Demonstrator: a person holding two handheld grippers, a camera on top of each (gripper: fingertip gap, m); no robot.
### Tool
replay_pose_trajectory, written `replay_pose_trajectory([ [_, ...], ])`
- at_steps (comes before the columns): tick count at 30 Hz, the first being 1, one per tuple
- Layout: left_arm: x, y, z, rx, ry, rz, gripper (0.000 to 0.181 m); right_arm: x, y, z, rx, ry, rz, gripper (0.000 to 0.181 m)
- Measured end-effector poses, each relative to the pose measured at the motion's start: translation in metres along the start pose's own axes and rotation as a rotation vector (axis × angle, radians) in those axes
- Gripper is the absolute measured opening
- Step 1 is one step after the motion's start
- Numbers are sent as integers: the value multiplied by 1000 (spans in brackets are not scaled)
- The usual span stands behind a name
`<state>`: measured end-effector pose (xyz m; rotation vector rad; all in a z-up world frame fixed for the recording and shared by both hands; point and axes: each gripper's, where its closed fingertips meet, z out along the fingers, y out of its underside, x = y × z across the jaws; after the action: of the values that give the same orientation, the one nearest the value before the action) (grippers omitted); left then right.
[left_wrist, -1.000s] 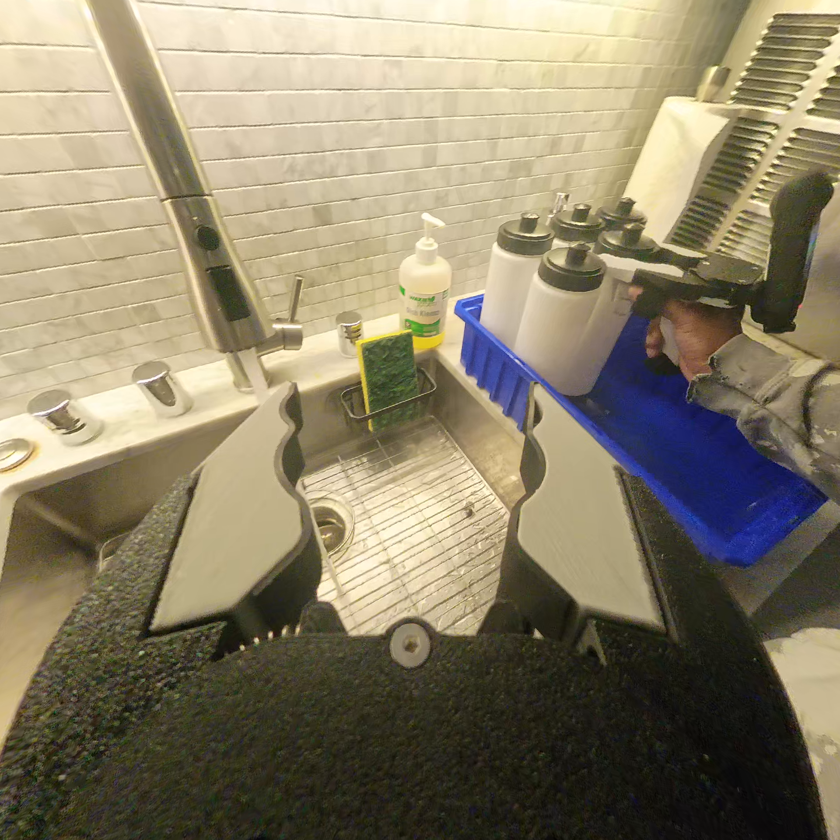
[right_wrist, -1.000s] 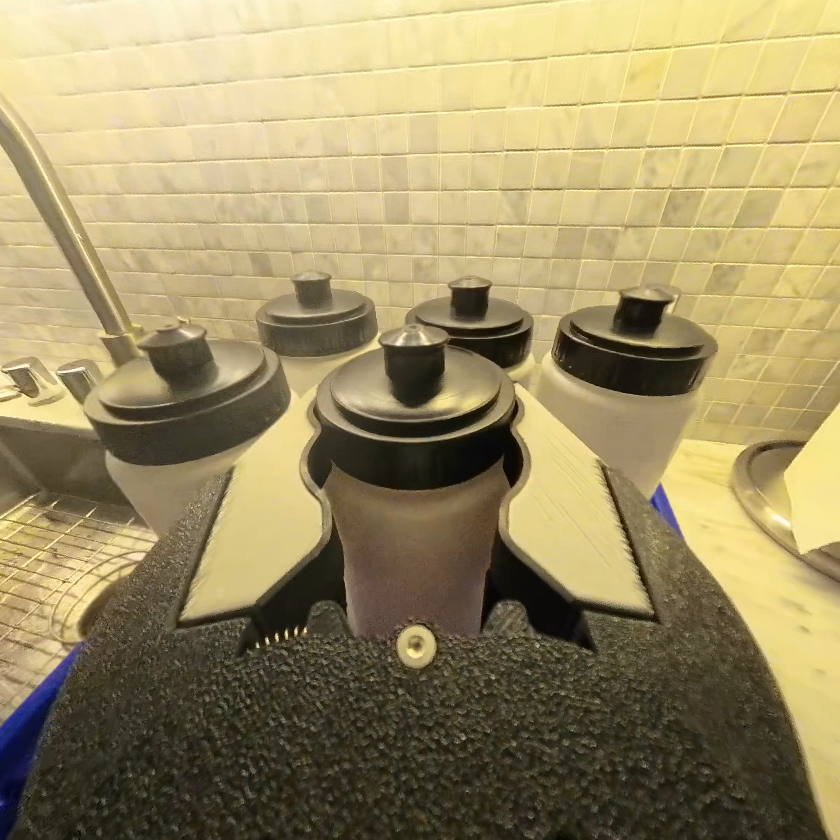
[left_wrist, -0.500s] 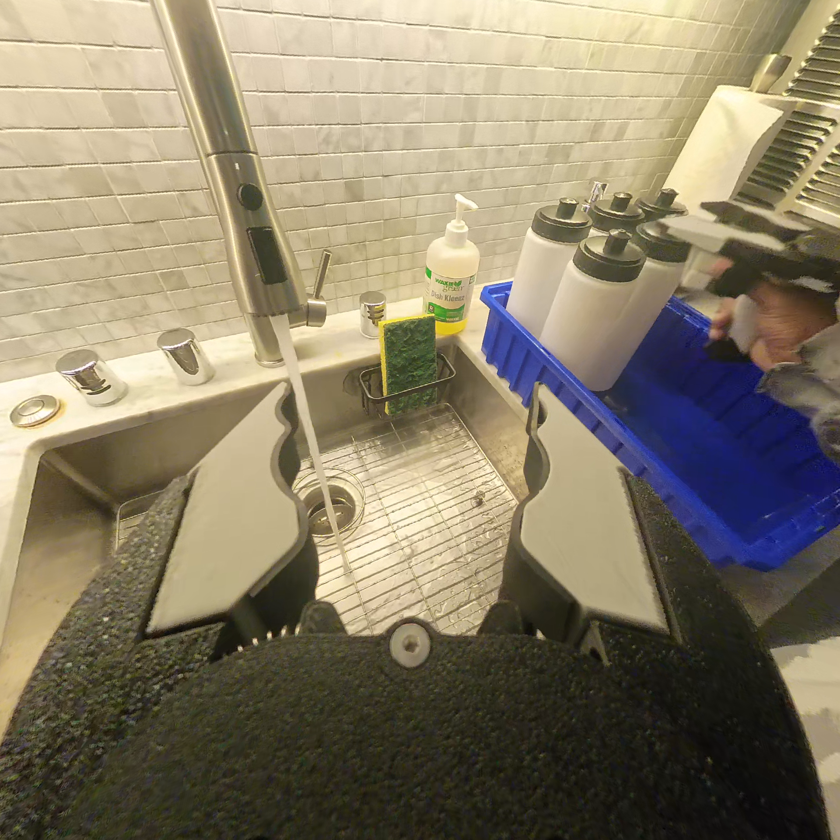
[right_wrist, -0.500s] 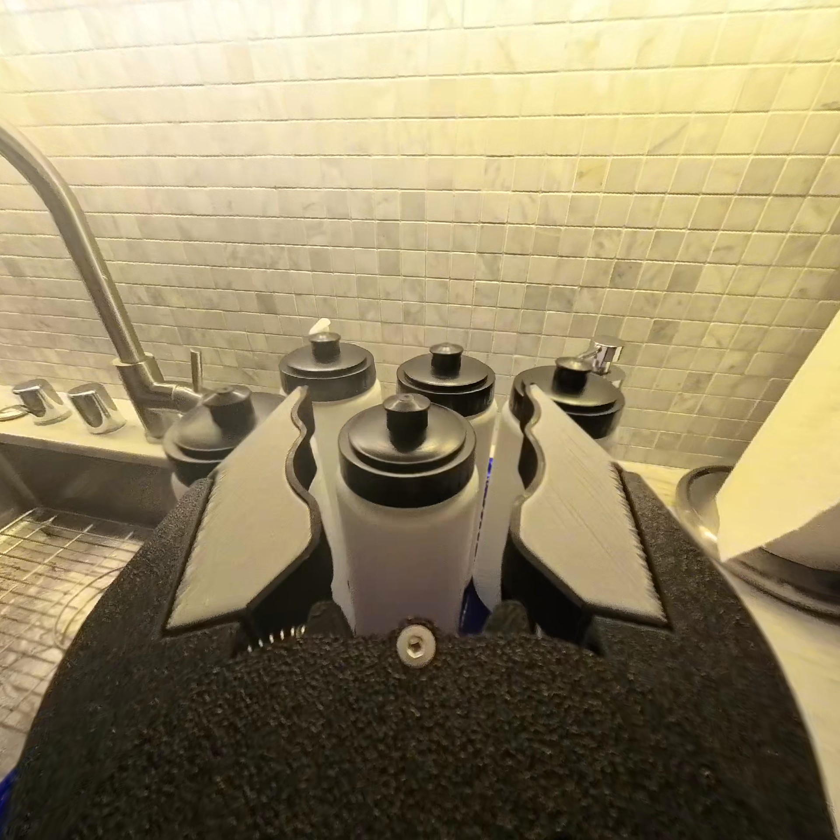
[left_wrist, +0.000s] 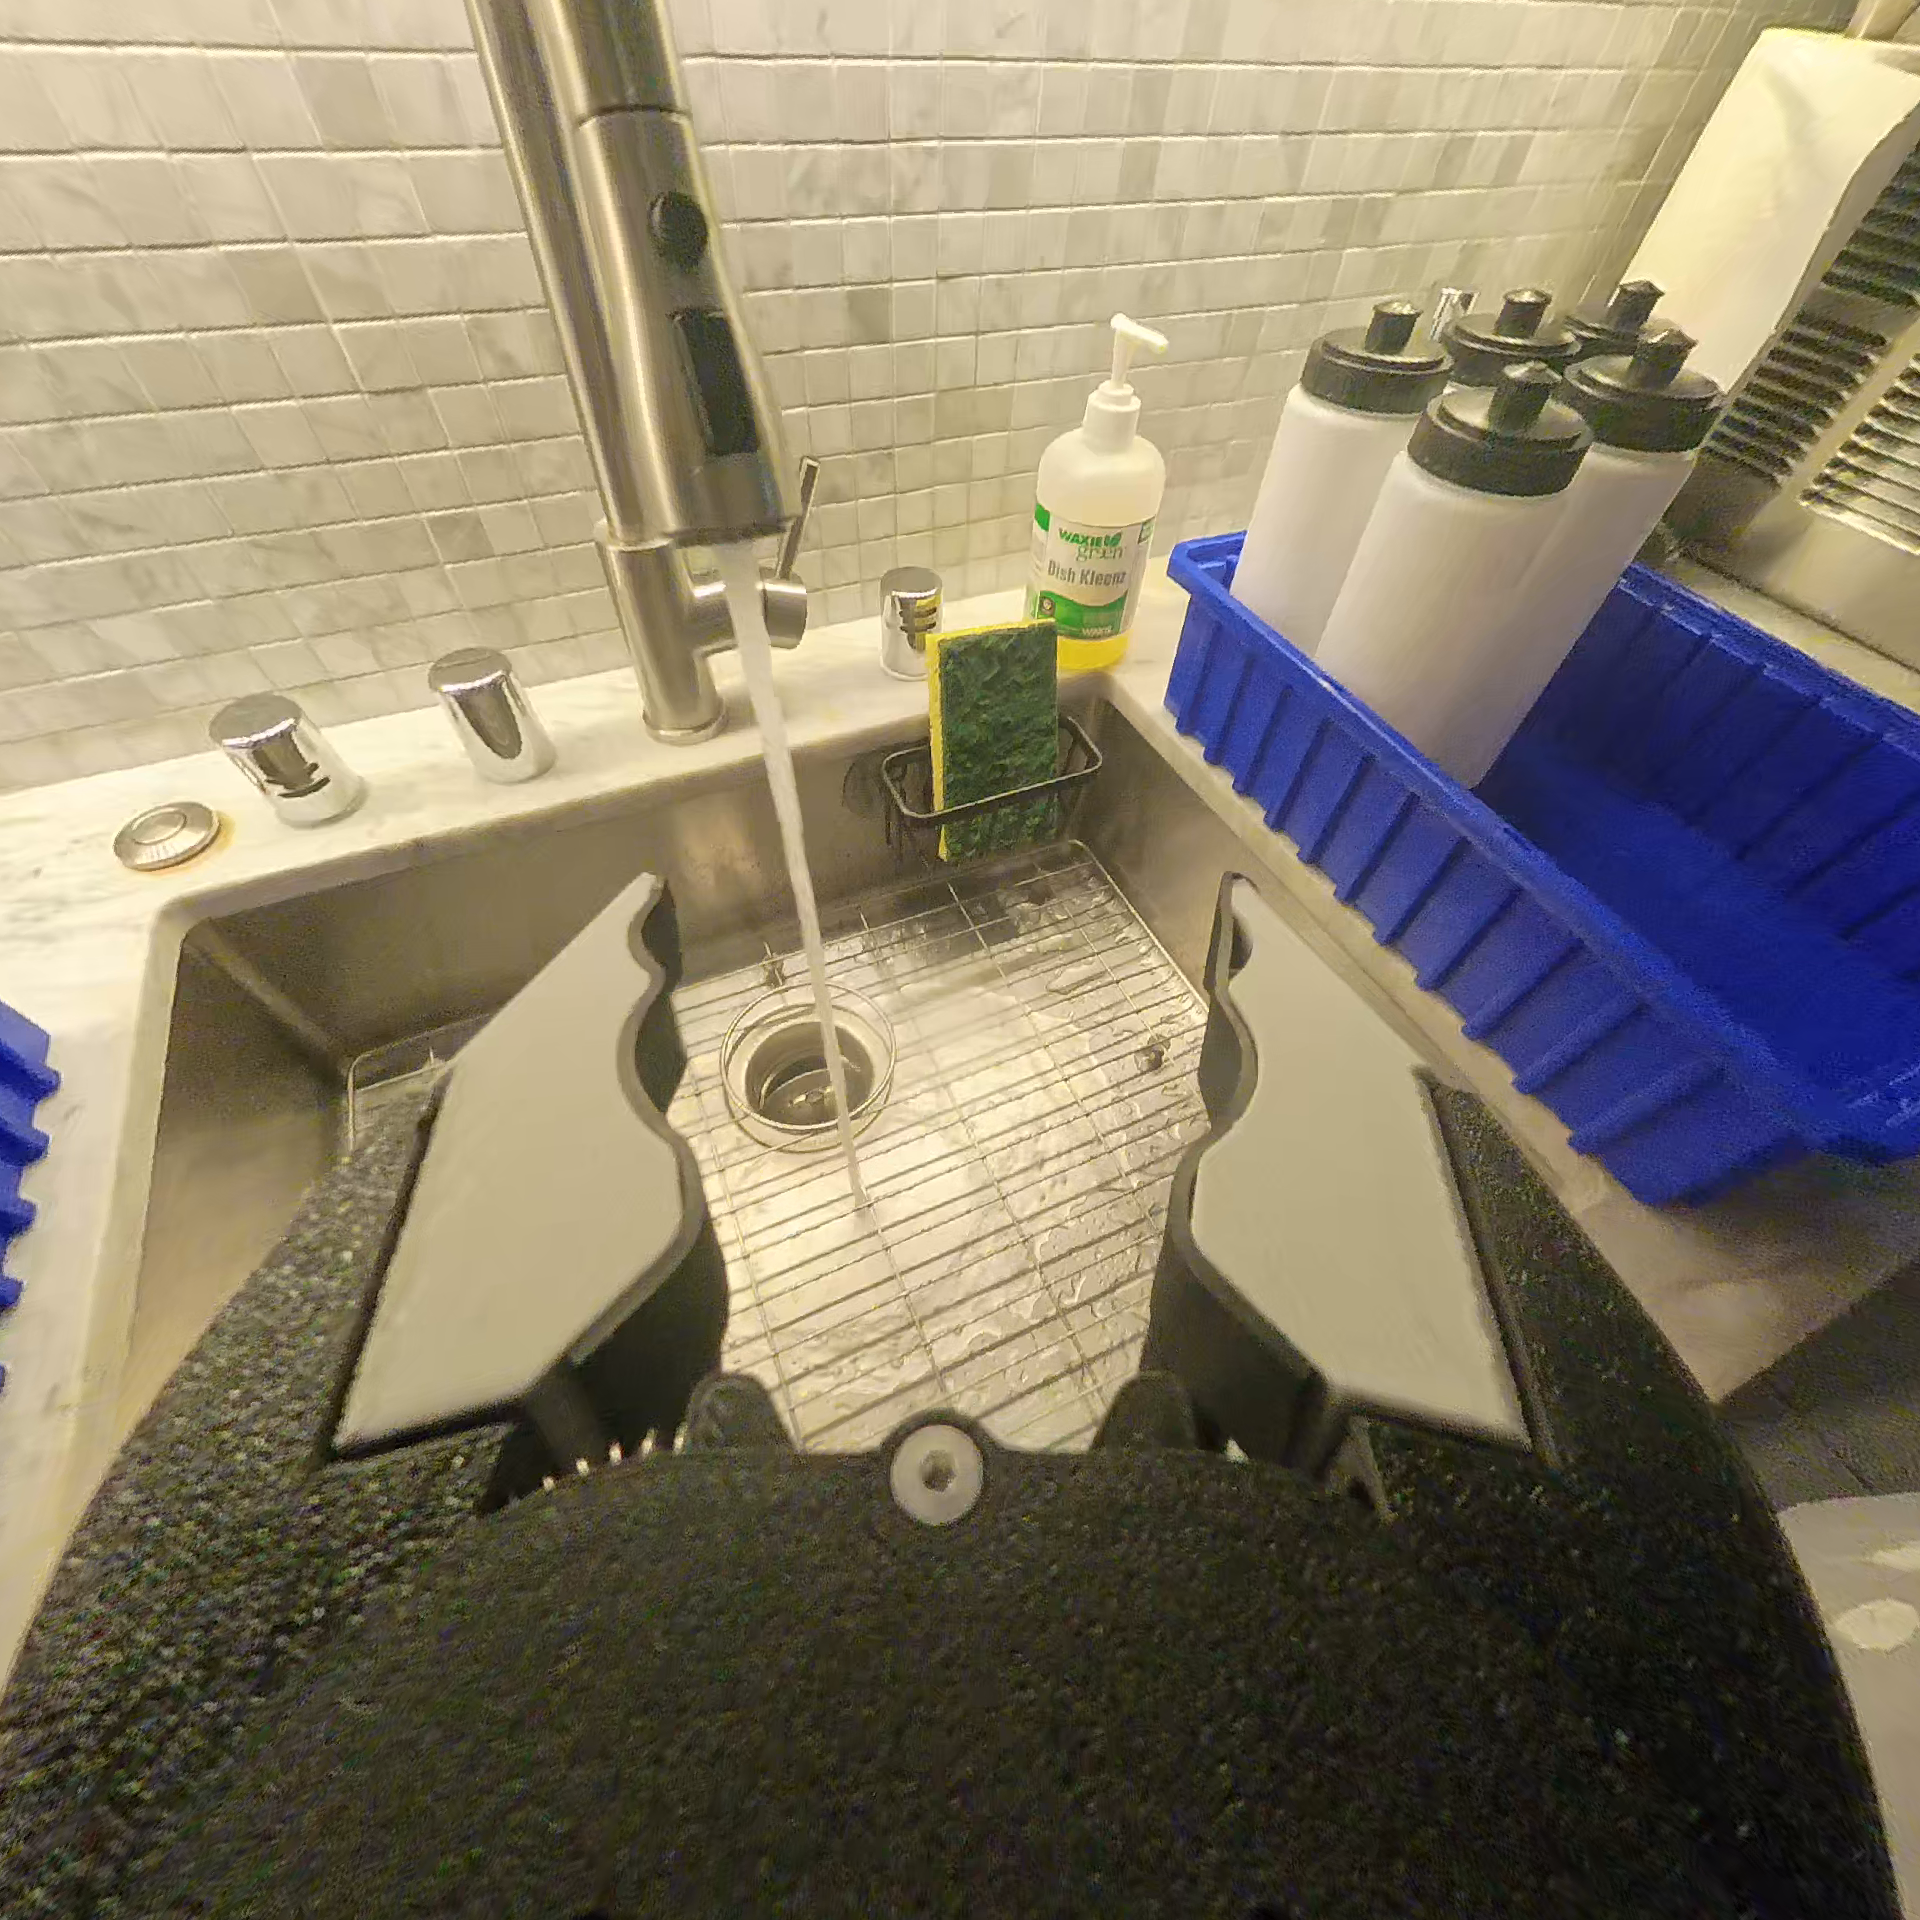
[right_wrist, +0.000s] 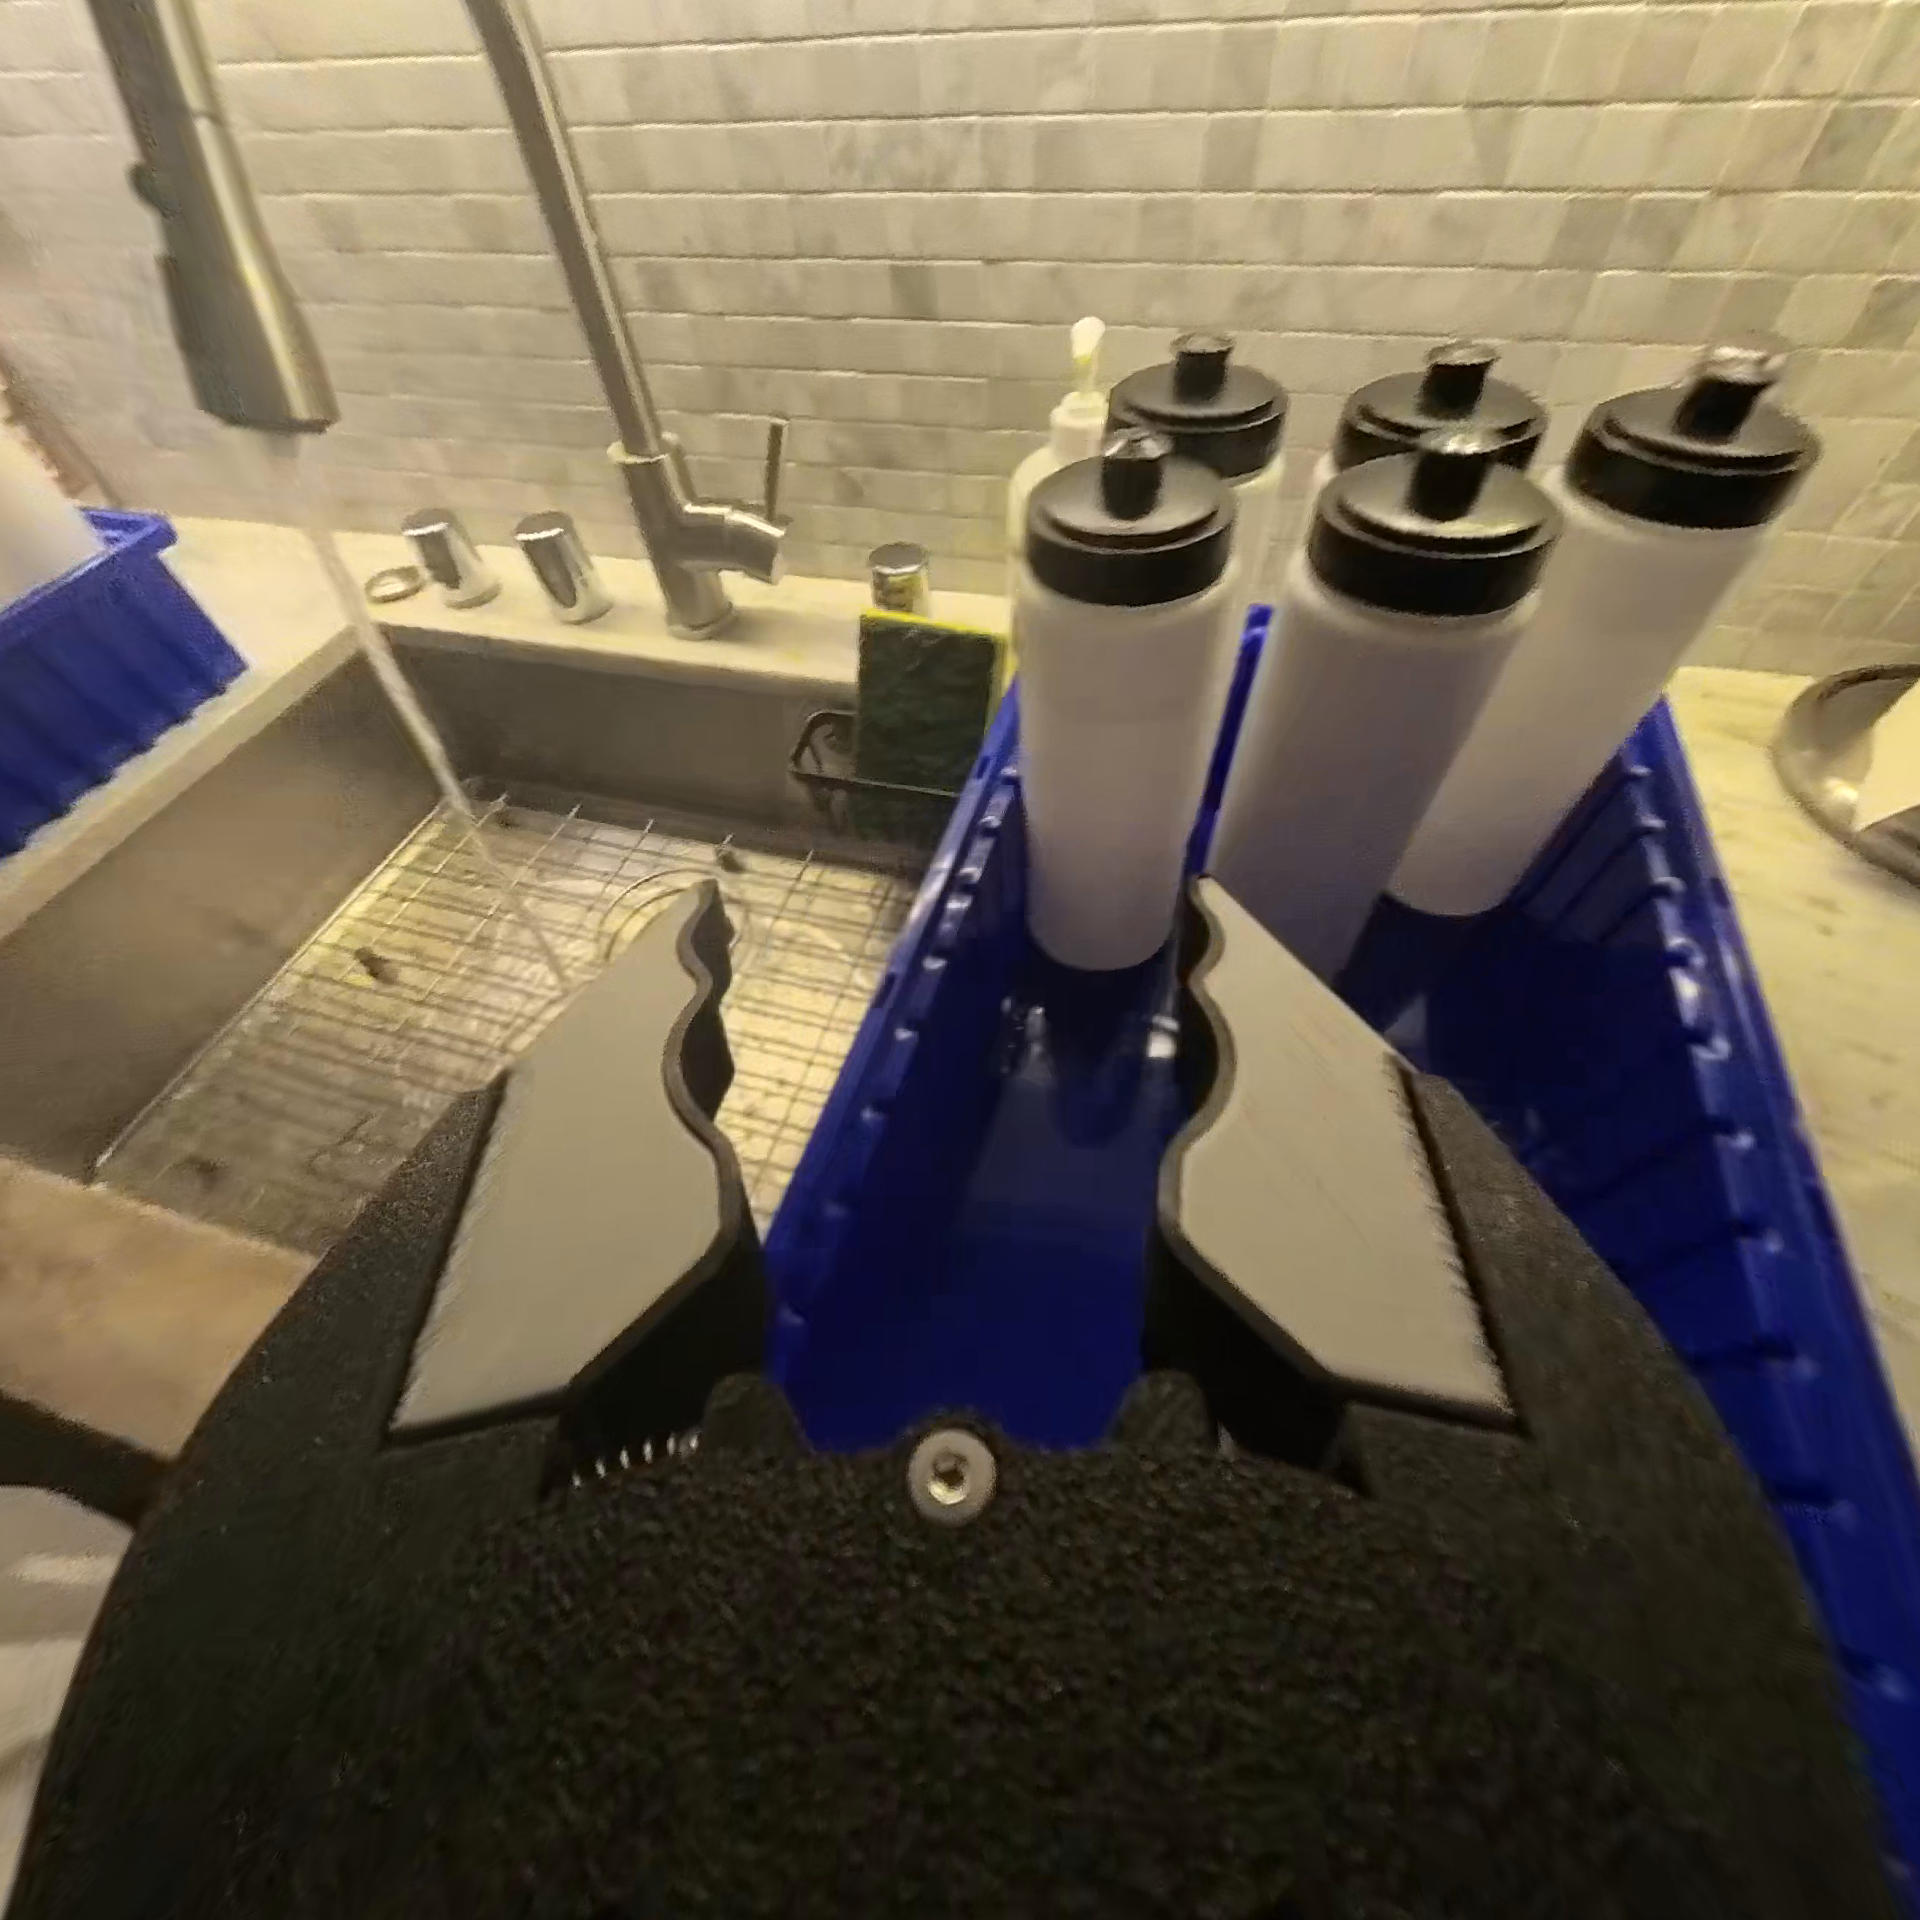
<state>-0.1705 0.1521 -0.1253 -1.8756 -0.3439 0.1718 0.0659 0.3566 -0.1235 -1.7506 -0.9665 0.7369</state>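
My left gripper (left_wrist: 940, 904) is open and empty above the steel sink (left_wrist: 260, 966). Water (left_wrist: 795, 831) runs from the tall faucet (left_wrist: 665, 312) onto the wire grid (left_wrist: 997, 1164) near the drain (left_wrist: 805, 1070). Several white squeeze bottles with black caps (left_wrist: 1455, 561) stand in a blue bin (left_wrist: 1558, 987) right of the sink. My right gripper (right_wrist: 951, 904) is open and empty over the near end of that blue bin (right_wrist: 1558, 1195), a short way back from the nearest bottle (right_wrist: 1112, 727).
A green and yellow sponge (left_wrist: 992, 738) stands in a black wire caddy on the sink's back wall. A pump soap bottle (left_wrist: 1091, 520) and chrome knobs (left_wrist: 281, 758) sit on the marble ledge. Another blue bin (right_wrist: 94, 655) is left of the sink. A paper towel roll (left_wrist: 1787, 187) stands far right.
The right gripper let go of the bottle it was around and drew back and up. The left gripper drew back from the faucet. Water now runs from the faucet.
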Motion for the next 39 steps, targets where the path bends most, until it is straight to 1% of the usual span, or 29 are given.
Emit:
replay_pose_trajectory([
  [3, -18, 7, -15, 1, -11, -22, 101, -52, 19, -4, -63, -60, -17, 88],
  [8, -59, 27, -49, -26, -27, -47, 101, -135, 44, 4, -130, -129, -32, 89],
  [13, -110, 48, -89, -64, -27, -45, 102, -216, 46, 22, -130, -191, -41, 89],
  [16, -150, 54, -109, -75, -42, -53, 101, -260, 43, 37, -129, -226, -41, 89],
  [18, -183, 55, -119, -82, -65, -53, 101, -287, 39, 45, -123, -246, -37, 89],
  [20, -222, 54, -122, -85, -106, -66, 99, -309, 33, 51, -107, -256, -16, 89],
  [22, -261, 54, -115, -91, -132, -74, 99, -327, 29, 53, -93, -257, 18, 89],
  [26, -342, 55, -87, -78, -224, -47, 101, -342, 21, 50, -57, -222, 82, 89],
  [27, -362, 54, -80, -61, -244, -40, 102, -341, 21, 48, -59, -203, 89, 89],
  [29, -403, 51, -68, -24, -288, -14, 100, -335, 22, 44, -61, -158, 94, 88],
  [30, -420, 54, -61, -20, -280, -19, 100, -330, 22, 41, -63, -132, 95, 88],
  [31, -432, 56, -54, -15, -252, -24, 105, -325, 22, 38, -67, -108, 95, 87],
  [32, -441, 57, -48, -7, -218, -14, 102, -321, 23, 35, -73, -86, 95, 87],
  [34, -443, 58, -36, 8, -101, 39, 97, -311, 23, 30, -79, -45, 102, 86],
  [37, -446, 57, -24, 14, 31, 16, 92, -305, 21, 28, -89, -18, 117, 85],
  [39, -447, 55, -19, 22, 84, 10, 92, -308, 20, 32, -100, -26, 111, 84],
])
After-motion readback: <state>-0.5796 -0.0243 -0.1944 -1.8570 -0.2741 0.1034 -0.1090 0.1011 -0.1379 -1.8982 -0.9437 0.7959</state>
